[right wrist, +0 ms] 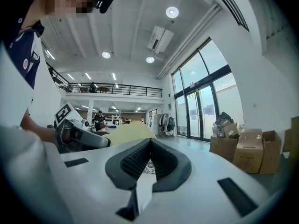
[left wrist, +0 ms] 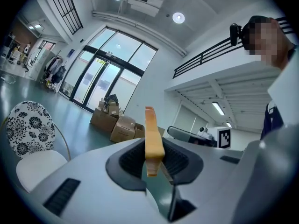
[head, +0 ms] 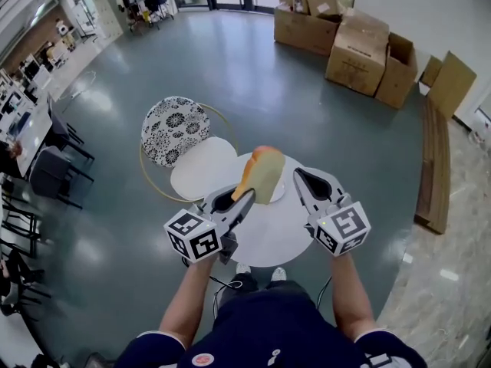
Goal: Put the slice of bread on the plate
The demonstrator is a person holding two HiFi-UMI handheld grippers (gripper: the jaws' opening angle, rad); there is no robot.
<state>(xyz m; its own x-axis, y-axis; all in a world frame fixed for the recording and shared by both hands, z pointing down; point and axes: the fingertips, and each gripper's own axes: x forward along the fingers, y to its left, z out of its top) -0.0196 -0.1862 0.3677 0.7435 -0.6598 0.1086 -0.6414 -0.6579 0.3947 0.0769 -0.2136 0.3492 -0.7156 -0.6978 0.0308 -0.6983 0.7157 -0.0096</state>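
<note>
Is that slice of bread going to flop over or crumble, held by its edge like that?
Probably fairly stiff: the slice of bread stands upright above the left gripper without sagging. It looks light, since a pinch on its lower part carries it. Likely fragile too: thin and soft-looking, so a harder squeeze might dent or tear it.

Bread slice (head: 263, 173), upright (golden crust), pinched between fingers (left wrist: 130, 160), over white plate (head: 279, 195)
</note>
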